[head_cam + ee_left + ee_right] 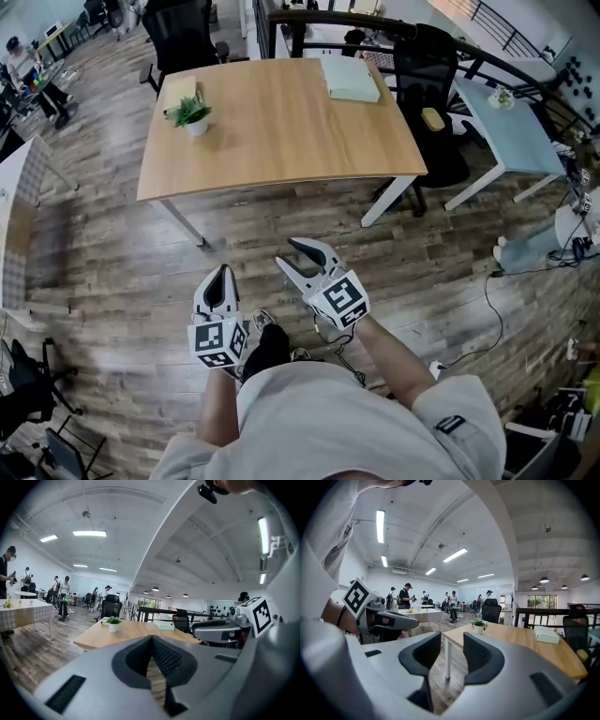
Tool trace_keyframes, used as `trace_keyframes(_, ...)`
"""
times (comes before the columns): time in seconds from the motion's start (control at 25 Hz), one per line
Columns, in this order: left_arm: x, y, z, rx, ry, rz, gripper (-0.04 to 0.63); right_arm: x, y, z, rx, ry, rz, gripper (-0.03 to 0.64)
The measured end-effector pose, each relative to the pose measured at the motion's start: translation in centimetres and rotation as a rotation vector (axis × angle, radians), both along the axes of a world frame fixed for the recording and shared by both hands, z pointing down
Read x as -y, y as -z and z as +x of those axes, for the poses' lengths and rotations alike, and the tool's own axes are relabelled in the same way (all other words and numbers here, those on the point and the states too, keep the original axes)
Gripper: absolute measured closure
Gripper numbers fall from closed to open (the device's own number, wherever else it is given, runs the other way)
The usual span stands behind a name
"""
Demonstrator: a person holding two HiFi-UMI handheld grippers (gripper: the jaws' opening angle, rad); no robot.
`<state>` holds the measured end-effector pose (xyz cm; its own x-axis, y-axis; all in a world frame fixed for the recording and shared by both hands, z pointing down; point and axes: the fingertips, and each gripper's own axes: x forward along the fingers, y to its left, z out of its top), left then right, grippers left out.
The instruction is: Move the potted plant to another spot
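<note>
- Green leaves in a small white pot: the potted plant [192, 116] stands upright on the table [281, 127], near its far left corner as the head view shows it.
- Just behind the plant, at the table's edge, lies a flat tan object [180, 91], perhaps a box or a notebook; it is too small to tell which.
- A pale green book [351, 78] lies flat near the far right corner, well apart from the plant.
- The rest of the light wooden tabletop is bare.
- A black office chair [183, 37] stands beyond the far edge behind the plant, and a second black chair [427, 80] stands at the table's right side.
- Both tools are held over the plank floor [112, 272], on the near side of the table and well apart from the plant.
- The left hand-held gripper [221, 277] has its jaws pressed together with nothing between them.
- The right hand-held gripper [289, 253] has its jaws a narrow way apart and is empty; only floor and a table leg show through the gap.
- In both gripper views the plant [113, 624] [478, 626] sits far off on the tabletop.
</note>
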<state>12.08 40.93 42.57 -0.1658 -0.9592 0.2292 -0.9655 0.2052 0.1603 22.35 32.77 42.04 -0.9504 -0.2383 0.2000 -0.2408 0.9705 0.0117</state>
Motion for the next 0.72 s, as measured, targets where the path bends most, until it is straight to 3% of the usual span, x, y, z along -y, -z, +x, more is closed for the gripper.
trace_keyframes(0.36, 6.3, -0.9, -10.1, -0.008, -0.021, -0.027, 0.583, 6.9, -0.2, -8.1, -0.042, -0.031, -0.011, 0.428)
trace_keyframes(0.72, 12.3, -2.9, -14.6, -0.05, -0.01, -0.063, 0.583, 13.0, -2.0, -13.4, -0.066, -0.009, -0.056, 0.403)
